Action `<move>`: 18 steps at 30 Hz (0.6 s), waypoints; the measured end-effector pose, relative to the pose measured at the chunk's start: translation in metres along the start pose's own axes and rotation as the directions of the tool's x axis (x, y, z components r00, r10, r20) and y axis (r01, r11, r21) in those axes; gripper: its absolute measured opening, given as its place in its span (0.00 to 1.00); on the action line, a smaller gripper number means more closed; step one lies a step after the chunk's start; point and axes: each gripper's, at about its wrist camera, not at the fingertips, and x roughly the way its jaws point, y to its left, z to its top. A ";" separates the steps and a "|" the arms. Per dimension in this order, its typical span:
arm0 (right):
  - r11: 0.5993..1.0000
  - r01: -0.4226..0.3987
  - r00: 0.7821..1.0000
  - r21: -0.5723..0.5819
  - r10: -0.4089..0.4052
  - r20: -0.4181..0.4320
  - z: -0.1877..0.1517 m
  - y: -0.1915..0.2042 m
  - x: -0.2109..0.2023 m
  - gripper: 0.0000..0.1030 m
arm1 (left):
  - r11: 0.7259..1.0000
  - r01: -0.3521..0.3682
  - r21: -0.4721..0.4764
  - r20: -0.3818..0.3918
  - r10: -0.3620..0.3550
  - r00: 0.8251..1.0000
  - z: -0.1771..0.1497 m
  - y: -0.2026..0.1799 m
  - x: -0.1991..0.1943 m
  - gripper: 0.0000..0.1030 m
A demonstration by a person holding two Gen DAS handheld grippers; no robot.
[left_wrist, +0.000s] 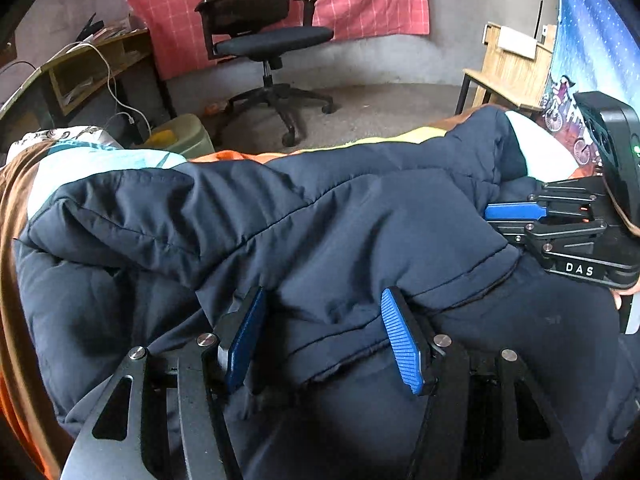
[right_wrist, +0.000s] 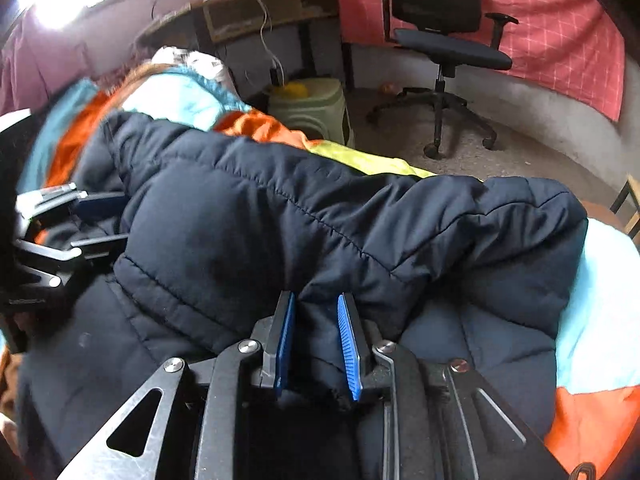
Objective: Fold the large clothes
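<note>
**Navy puffer jacket bunched on the bed, both tools at its hem**

Your navy puffer jacket [left_wrist: 320, 216] lies in a thick fold across the bed's multicolour bedspread [right_wrist: 592, 280], one quilted layer doubled over another. Black office chair [left_wrist: 260, 28] stands on the floor beyond, well apart. Your left tool [left_wrist: 324, 336] has its blue pads spread apart, a padded fold edge sitting between them, unpinched. Your right tool [right_wrist: 316, 344] is clamped on a bunched bit of jacket hem.
</note>
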 end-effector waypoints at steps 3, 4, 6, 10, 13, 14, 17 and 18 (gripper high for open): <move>0.999 0.047 0.999 -0.027 -0.047 0.007 -0.002 0.005 0.013 0.20 | 1.000 -0.005 -0.012 0.008 0.005 1.000 -0.003 0.001 0.009 0.53; 0.998 0.052 0.999 -0.026 -0.052 0.014 -0.004 0.005 0.016 0.20 | 1.000 -0.008 -0.014 0.014 0.008 1.000 -0.004 0.003 0.013 0.53; 0.999 0.049 0.998 -0.005 -0.049 0.027 -0.005 0.000 0.022 0.20 | 1.000 -0.019 -0.017 0.025 0.019 0.999 -0.005 0.004 0.017 0.53; 0.999 0.038 0.998 0.032 -0.039 0.039 -0.006 -0.011 0.028 0.20 | 0.999 -0.029 -0.021 0.081 0.030 0.996 -0.011 0.002 0.012 0.53; 0.998 0.052 0.996 0.029 -0.054 0.065 -0.008 -0.009 0.024 0.20 | 0.999 -0.004 -0.038 0.135 0.009 0.991 -0.019 0.004 -0.005 0.53; 0.998 0.050 0.995 0.037 -0.052 0.081 -0.009 -0.010 0.019 0.21 | 0.999 -0.010 -0.038 0.140 0.015 0.990 -0.018 0.002 -0.010 0.53; 0.994 0.078 0.989 0.082 -0.087 0.120 -0.014 -0.014 -0.001 0.36 | 0.998 -0.042 -0.056 0.165 0.051 0.985 -0.021 0.000 -0.032 0.53; 0.992 0.075 0.987 0.099 -0.088 0.133 -0.016 -0.015 -0.007 0.37 | 0.996 -0.042 -0.073 0.171 0.054 0.984 -0.021 0.001 -0.036 0.53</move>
